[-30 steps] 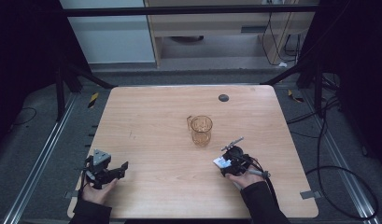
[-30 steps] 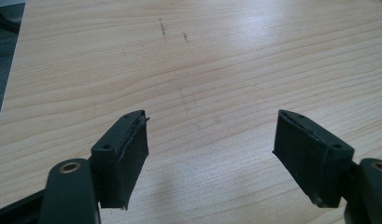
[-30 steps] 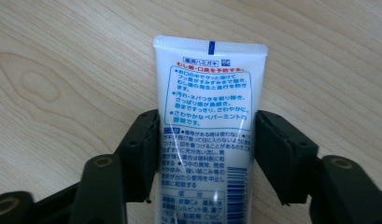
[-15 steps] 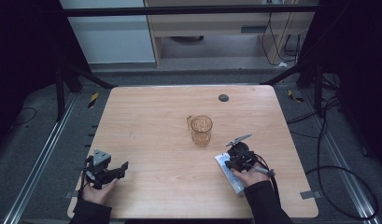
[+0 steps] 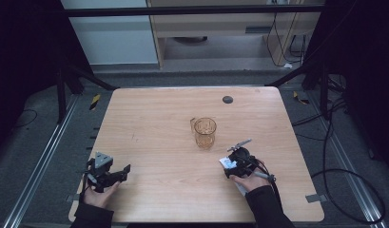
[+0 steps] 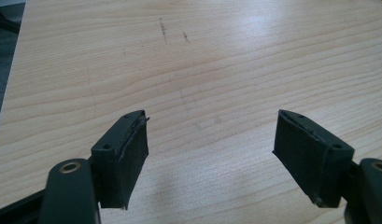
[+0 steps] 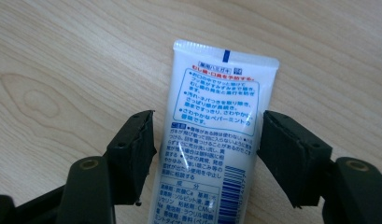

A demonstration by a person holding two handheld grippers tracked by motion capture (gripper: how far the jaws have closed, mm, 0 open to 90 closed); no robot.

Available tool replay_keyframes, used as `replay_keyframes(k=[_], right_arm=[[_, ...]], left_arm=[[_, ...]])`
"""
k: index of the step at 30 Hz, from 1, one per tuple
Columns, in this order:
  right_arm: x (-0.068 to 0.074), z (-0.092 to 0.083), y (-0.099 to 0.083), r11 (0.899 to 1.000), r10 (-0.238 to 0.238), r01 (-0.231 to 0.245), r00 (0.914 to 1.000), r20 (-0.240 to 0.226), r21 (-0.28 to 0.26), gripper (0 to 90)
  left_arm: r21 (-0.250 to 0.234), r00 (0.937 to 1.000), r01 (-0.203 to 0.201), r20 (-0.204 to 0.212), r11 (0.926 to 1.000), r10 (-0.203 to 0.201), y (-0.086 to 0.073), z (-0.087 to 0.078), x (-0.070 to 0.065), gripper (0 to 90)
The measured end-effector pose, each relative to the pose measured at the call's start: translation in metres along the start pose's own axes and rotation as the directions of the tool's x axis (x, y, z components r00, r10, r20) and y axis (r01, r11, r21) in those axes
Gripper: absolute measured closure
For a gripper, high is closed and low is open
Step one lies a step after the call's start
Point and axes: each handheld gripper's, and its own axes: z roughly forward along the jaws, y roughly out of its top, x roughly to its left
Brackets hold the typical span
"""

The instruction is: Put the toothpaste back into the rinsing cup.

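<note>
Straddling the white tube [image 7: 212, 140] at lower centre, the right gripper [image 7: 207, 154] stood open, not yet pinching; closing seemed next, while the left gripper [image 6: 212, 158] gaped empty

A white tube [image 7: 212, 140] is seen lying flat on the wooden table [image 7: 62, 60], its crimped end pointing away. It is printed with blue and red text and a barcode near the bottom edge. The right gripper [image 7: 205, 154] is held over it, one black jaw on each side, slightly apart from the tube's edges.
</note>
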Motion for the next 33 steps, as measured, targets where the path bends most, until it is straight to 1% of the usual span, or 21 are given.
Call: replay_keyframes(k=[2,9,11,14,15,17,19,22,23,25,27,29,31,32,33], right_arm=[[0.000,0.002,-0.001,1.000,0.001,-0.001,1.0000,0.007,0.009,35.1],[-0.003,0.007,-0.001,0.999,0.013,-0.013,0.9999,-0.002,0.035,33.3],[-0.002,0.008,-0.001,0.999,0.010,-0.010,0.9999,0.005,0.034,33.5],[-0.001,0.008,0.000,0.999,0.023,-0.024,0.9997,0.010,0.039,35.5],[-0.001,0.007,0.000,0.999,0.027,-0.028,0.9996,0.011,0.043,38.1],[0.000,0.006,0.000,0.999,0.012,-0.012,0.9999,0.006,0.045,42.1],[0.000,0.005,0.001,0.999,0.023,-0.023,0.9997,0.005,0.047,47.3],[-0.002,0.000,0.001,0.999,0.023,-0.022,0.9997,-0.003,0.039,57.3],[-0.001,-0.002,0.001,0.999,0.032,-0.031,0.9995,-0.006,0.041,60.9],[-0.002,-0.006,0.002,0.999,0.026,-0.026,0.9996,-0.006,0.041,66.2],[-0.003,-0.008,0.002,0.999,0.028,-0.027,0.9995,-0.015,0.039,69.9],[-0.005,-0.010,0.001,0.998,0.035,-0.033,0.9988,-0.035,0.050,71.5],[-0.006,-0.011,0.000,0.998,0.035,-0.032,0.9979,-0.054,0.048,72.5],[-0.005,-0.012,-0.001,0.998,0.044,-0.041,0.9971,-0.062,0.049,72.8],[-0.006,-0.013,-0.001,0.999,0.031,-0.028,0.9975,-0.064,0.043,73.1]], left_arm=[[-0.001,1.0000,-0.001,0.001,1.0000,0.001,0.000,0.000,0.000,24.9],[0.001,1.0000,-0.001,0.000,1.0000,0.001,0.000,0.000,0.000,24.9],[0.001,1.0000,-0.001,0.001,1.0000,0.001,0.000,0.000,0.000,24.9],[0.001,1.0000,0.000,0.001,1.0000,0.000,0.000,0.000,0.000,24.9],[0.001,1.0000,0.000,0.000,1.0000,0.000,0.000,0.000,0.000,24.9],[0.001,1.0000,0.000,0.000,1.0000,0.000,0.000,0.000,0.000,24.9],[0.001,1.0000,-0.001,0.001,1.0000,0.001,0.000,0.000,0.000,24.9],[0.001,1.0000,0.001,0.001,1.0000,-0.001,0.000,0.000,0.000,24.9],[0.002,1.0000,0.000,0.001,1.0000,0.000,0.000,0.000,0.000,24.9],[0.002,1.0000,0.001,0.001,1.0000,-0.001,0.000,0.000,0.000,24.9],[0.002,1.0000,0.001,0.002,1.0000,-0.001,0.000,0.000,0.000,24.9],[0.002,1.0000,0.001,0.002,1.0000,-0.001,0.000,0.000,0.000,24.9],[0.001,1.0000,0.002,0.001,1.0000,-0.002,0.000,0.000,0.000,24.9],[0.001,1.0000,0.004,0.002,1.0000,-0.004,0.000,0.000,0.001,24.9],[0.001,1.0000,0.004,0.002,1.0000,-0.004,0.000,0.000,0.001,24.9]])
